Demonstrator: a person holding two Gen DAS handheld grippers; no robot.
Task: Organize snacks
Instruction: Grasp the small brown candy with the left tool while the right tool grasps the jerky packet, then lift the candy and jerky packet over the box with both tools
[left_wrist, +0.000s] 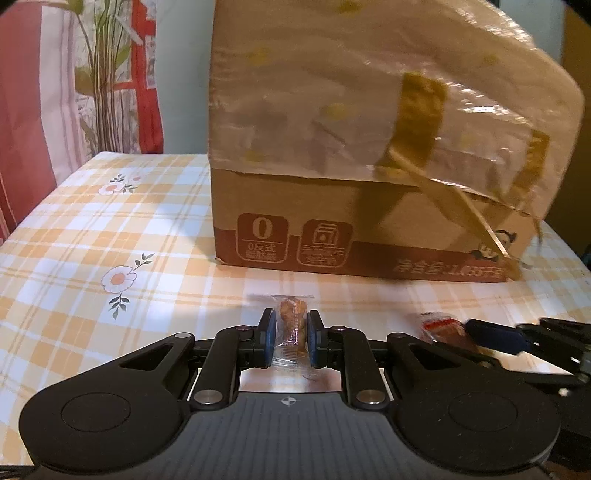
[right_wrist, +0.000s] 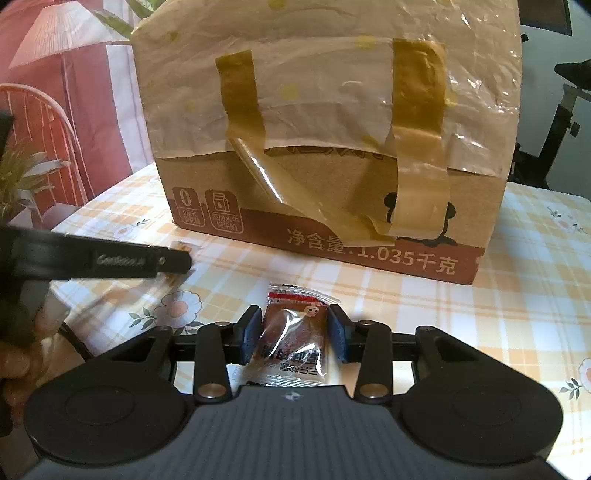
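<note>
Since both snacks are already between jaws, what matters now is how each lies to its own gripper and to the carton ahead. On the left, the left gripper (left_wrist: 289, 338) has its jaws closed onto a clear-wrapped snack (left_wrist: 292, 328), a small brown piece in see-through film. Its long axis runs straight along the fingers, with one crimped end poking out past the tips and the other trailing back toward the gripper body. Straight ahead of these jaws, a little way off across the checked worktop (left_wrist: 92, 236), stands the cardboard box (left_wrist: 369, 147), its upper part wrapped in film and loose brown tape.

To the right, the right gripper (right_wrist: 291, 334) is clamped on a red-topped snack packet (right_wrist: 295, 332), broader than the other and also lying lengthwise between the pads, its red end forward. The box (right_wrist: 325, 122) faces these jaws squarely and looks about equally near to both. The two grippers sit side by side, close together, so I judge either could go first, provided they rise over the box wall without crossing.
</note>
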